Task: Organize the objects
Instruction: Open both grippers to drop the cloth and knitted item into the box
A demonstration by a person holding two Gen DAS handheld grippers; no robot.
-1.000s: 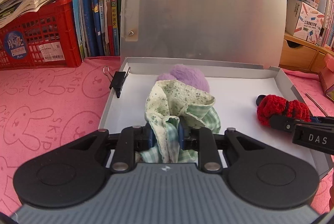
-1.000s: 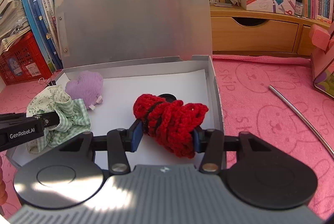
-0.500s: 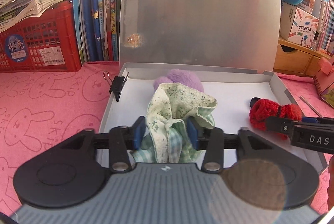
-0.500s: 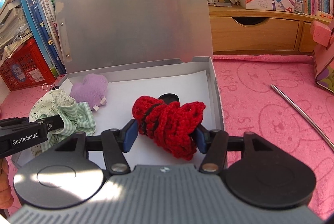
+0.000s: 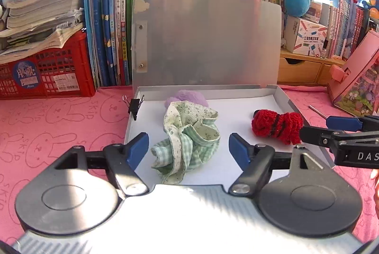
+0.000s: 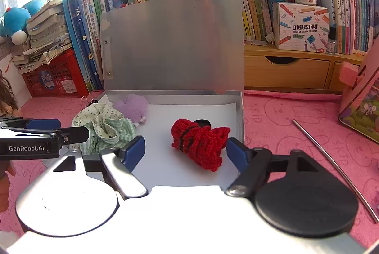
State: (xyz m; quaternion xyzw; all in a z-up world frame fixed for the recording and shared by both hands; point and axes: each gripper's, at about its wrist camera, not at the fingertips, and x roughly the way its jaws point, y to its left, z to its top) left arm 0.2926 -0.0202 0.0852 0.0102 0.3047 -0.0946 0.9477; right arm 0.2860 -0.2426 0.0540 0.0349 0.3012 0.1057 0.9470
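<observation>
An open grey box (image 5: 281, 97) (image 6: 241, 112) with its lid upright lies on the pink cloth. Inside it rest a crumpled green checked cloth (image 5: 187, 138) (image 6: 104, 128), a purple fluffy piece (image 5: 187, 96) (image 6: 131, 106) and a red crocheted piece (image 5: 276, 126) (image 6: 199, 141). My left gripper (image 5: 188, 147) has its jaws opening, both pads clear of the green cloth that lies between them. My right gripper (image 6: 186, 147) also has its jaws opening, with the red piece between them and untouched. Each gripper shows side-on in the other's view.
A black binder clip (image 5: 135, 104) sits on the box's left wall. A metal rod (image 6: 331, 164) lies on the cloth to the right, beside a pink stand (image 6: 362, 97). Books, a red crate (image 5: 47, 74) and a wooden drawer unit (image 6: 284, 71) line the back.
Both grippers let go: the left released the green cloth, the right the red crocheted piece. Both have drawn back and up from the box, and the two pieces stay inside it.
</observation>
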